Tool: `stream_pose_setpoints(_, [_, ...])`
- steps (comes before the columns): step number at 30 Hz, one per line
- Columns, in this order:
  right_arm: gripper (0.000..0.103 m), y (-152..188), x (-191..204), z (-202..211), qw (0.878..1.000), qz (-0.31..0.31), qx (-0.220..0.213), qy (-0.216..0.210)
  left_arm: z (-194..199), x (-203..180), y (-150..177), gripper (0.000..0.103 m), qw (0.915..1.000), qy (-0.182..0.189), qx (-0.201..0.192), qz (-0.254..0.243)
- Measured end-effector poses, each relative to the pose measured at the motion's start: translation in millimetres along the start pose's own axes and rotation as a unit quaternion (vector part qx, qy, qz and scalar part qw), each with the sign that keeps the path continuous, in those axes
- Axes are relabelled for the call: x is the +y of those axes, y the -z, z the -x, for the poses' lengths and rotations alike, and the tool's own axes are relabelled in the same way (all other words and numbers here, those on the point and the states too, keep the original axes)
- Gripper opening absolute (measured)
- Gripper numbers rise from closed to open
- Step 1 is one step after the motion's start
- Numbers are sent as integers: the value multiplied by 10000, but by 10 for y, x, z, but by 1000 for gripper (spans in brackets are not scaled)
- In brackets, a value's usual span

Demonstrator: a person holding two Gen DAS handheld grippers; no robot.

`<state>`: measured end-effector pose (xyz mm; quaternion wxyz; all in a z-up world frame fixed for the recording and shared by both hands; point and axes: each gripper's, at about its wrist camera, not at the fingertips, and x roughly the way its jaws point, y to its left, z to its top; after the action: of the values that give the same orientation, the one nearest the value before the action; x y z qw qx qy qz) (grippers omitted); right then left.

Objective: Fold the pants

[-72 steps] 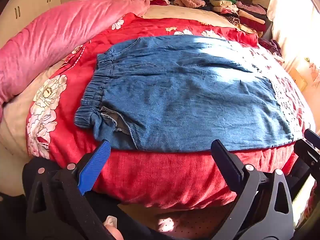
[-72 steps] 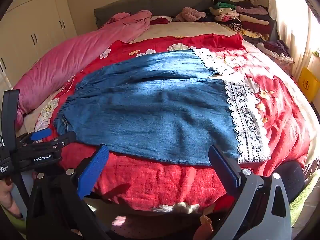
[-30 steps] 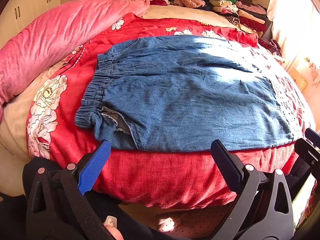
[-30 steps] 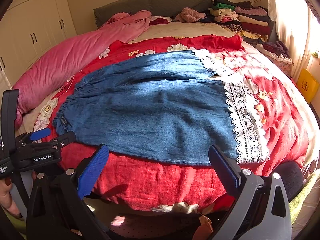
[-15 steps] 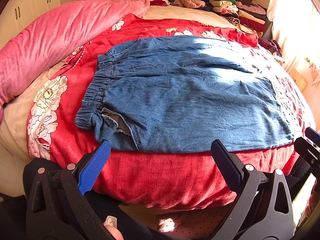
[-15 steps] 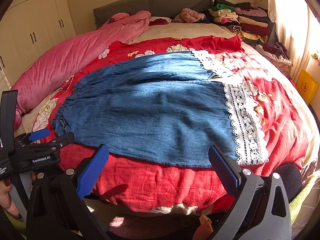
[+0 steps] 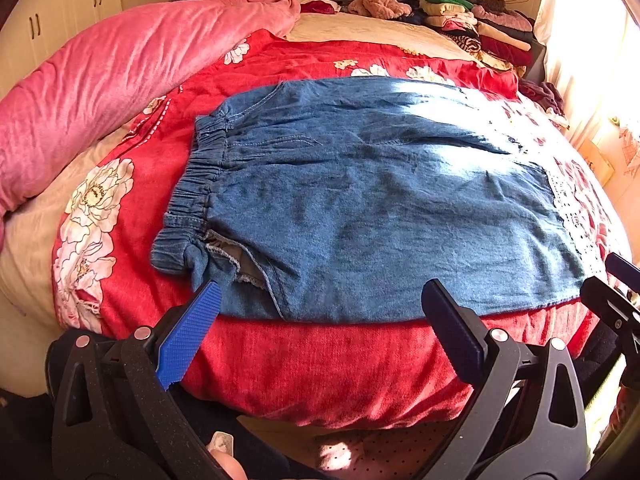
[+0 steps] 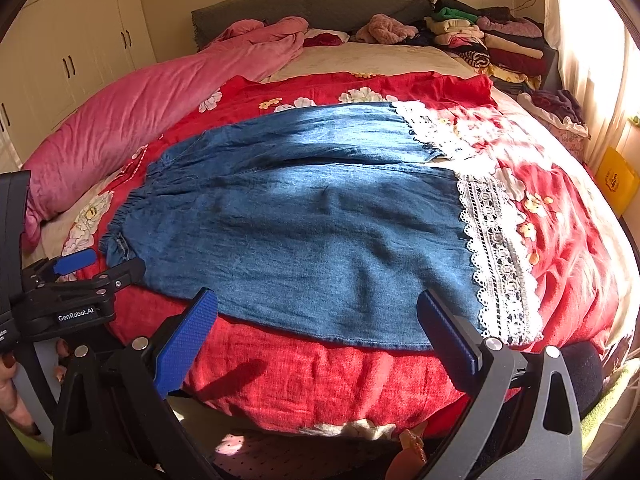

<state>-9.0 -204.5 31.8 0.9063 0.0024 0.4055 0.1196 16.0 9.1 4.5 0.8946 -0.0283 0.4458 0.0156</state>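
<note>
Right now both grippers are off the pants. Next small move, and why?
Probably bring the left gripper forward onto the elastic waistband corner nearest it. The denim pants lie spread flat on the red floral blanket, unfolded, and both the left gripper and the right gripper hang open and empty short of the near edge, so a grasp has to come before any fold.

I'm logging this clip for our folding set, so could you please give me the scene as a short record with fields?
garment: blue denim pants with white lace hems, spread flat and unfolded
waistband: elastic gathered band, at the left end
support: red floral bedspread
left gripper: open, empty, short of the near edge of the pants
right gripper: open, empty, short of the near edge of the pants
background: rolled pink quilt; stack of folded clothes by the grey headboard
</note>
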Motion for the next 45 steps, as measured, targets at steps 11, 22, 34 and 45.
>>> stream_pose_setpoints(11, [99,-604,157,-451,9993,252,85,-279,-278,317,-404,94,9996,-106,24,245])
stream_pose_setpoints(22, [99,-1374,521,-986,9935,907,-55,-683,-646,751,-898,94,9988,-308,31,376])
stream_pose_setpoints(34, [99,-2094,1138,-2004,9748,2098,331,-684,-1277,1385,-1374,94,9967,-325,431,607])
stream_pose_setpoints(45, [99,-2447,1281,-2968,9553,2628,1139,-729,-1589,1414,-1583,55,9989,-63,353,310])
